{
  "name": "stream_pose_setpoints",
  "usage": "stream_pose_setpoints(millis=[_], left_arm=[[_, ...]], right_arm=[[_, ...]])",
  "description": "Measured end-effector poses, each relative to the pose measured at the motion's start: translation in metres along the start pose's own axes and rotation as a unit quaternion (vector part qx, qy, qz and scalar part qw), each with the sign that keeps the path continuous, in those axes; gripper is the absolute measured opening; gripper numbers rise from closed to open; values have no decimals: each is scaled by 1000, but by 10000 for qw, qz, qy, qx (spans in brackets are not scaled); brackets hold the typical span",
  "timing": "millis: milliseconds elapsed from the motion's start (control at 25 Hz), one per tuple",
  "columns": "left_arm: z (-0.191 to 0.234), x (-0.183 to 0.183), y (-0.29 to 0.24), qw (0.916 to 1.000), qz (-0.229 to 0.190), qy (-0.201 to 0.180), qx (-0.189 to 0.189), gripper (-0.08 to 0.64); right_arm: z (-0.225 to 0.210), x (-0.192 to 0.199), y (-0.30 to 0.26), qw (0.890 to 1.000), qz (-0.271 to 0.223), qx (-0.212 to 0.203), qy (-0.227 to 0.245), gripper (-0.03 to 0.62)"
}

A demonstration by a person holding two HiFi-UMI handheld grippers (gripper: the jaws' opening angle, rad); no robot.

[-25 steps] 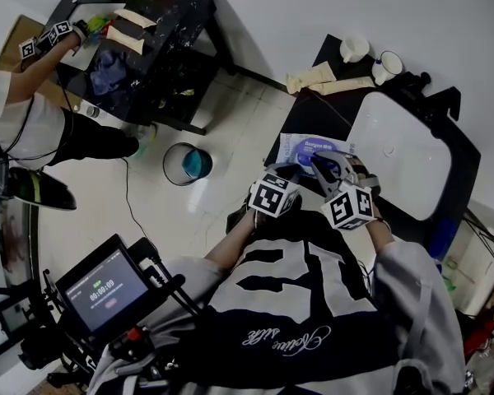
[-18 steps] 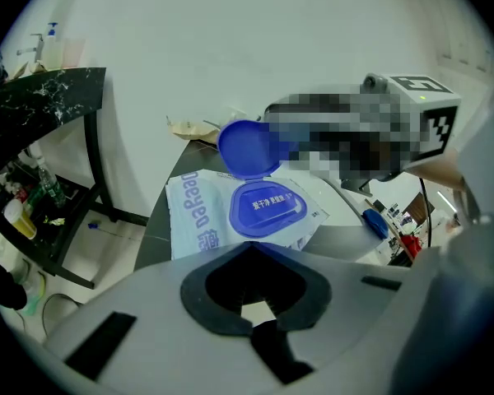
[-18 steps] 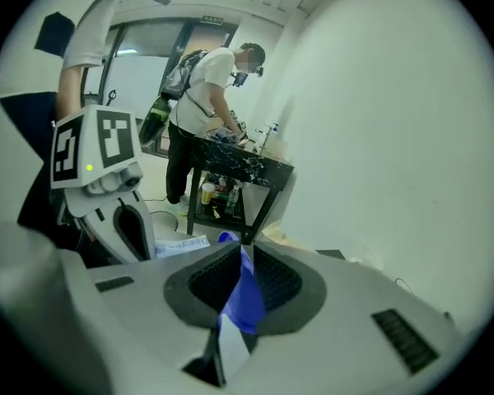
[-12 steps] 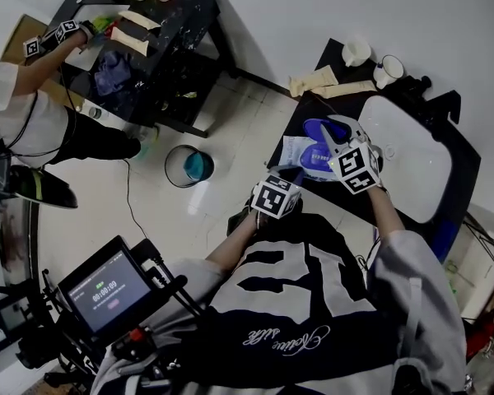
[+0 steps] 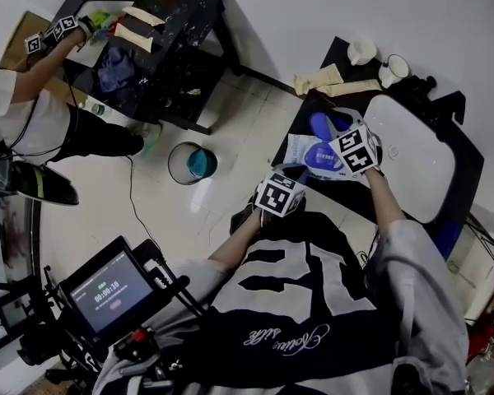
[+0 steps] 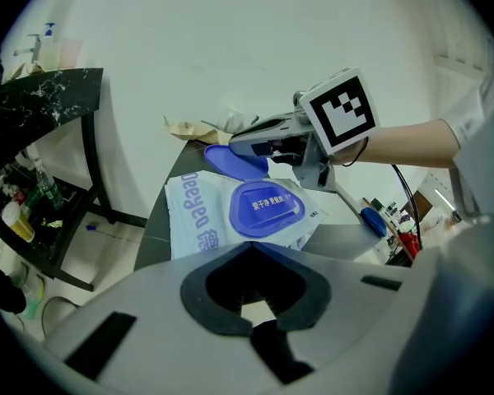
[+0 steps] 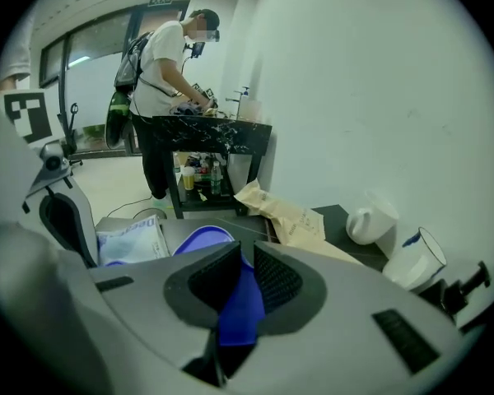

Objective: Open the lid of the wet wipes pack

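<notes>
Wet wipes pack (image 6: 189,214) lies flat, blue lid (image 6: 235,161) raised open

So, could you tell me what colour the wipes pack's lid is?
The lid is blue, shown best in the left gripper view.

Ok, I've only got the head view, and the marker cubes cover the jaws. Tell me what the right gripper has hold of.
Observer: The right gripper is shut on the blue lid; the flap stands between its jaws.
Operator: Now give me the left one.
Observer: On the left gripper the jaws are together. A pale sliver shows in their gap; I cannot tell whether it is the wet wipes pack.
Operator: Report how far the lid is up.
Observer: In the left gripper view it is lifted off the blue oval frame and sits above the frame's far edge.
</notes>
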State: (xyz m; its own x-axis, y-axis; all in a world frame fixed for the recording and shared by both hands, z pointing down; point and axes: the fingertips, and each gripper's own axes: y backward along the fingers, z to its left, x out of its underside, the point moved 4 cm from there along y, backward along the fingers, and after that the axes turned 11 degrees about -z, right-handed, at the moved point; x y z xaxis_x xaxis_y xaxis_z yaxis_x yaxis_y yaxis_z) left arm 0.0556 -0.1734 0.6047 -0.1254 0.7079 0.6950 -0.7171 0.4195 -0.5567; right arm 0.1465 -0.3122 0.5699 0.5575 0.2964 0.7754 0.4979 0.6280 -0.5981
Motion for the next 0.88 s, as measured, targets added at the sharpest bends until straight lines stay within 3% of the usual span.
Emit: stream_pose_setpoints(millis=[360, 640, 880], left_arm=[[4, -3, -4, 9997, 79, -165, 158, -2], [3, -10, 5, 9983, -130, 431, 374, -2], [5, -22, 23, 9971, -457, 240, 555, -2]], right_arm=[[0, -18, 46, 9930, -683, 478, -832, 49], [13, -25, 93, 9705, -1247, 1054, -1773, 49], [55, -17, 110, 9491, -1593, 1281, -2395, 48]])
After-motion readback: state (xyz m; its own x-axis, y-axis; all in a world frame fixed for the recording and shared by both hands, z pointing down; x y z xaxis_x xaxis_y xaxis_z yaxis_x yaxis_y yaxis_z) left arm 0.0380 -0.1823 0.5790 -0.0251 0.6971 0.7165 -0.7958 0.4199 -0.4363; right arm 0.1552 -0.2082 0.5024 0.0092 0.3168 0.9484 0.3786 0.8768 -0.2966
